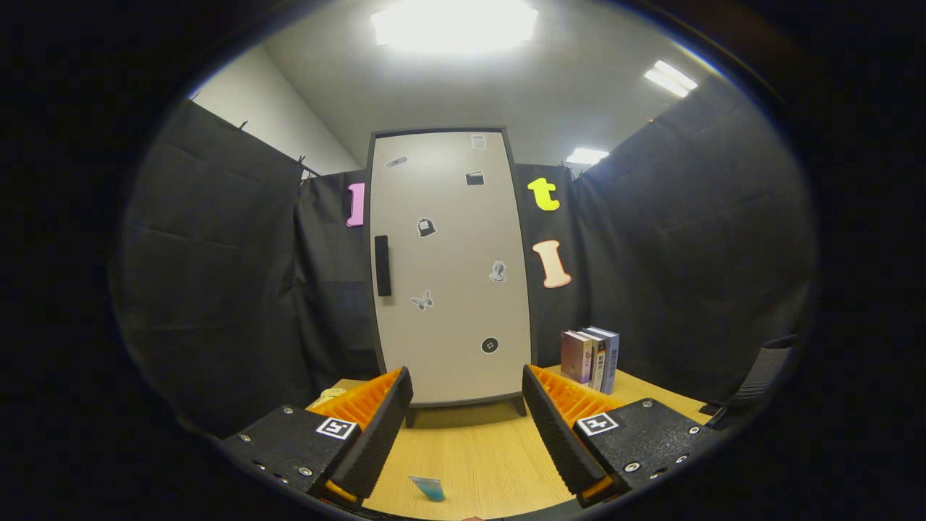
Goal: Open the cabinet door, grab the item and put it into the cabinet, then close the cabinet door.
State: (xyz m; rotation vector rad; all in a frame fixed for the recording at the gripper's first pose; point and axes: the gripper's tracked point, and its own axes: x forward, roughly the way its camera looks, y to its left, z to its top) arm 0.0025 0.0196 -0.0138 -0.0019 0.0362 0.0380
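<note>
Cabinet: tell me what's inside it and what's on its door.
The cabinet is closed, so its inside is hidden. On the door are a dark handle and several small stickers. The open gripper holds nothing.

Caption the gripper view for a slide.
Open gripper faces the closed cabinet across the table, a small blue item between its fingers.
</note>
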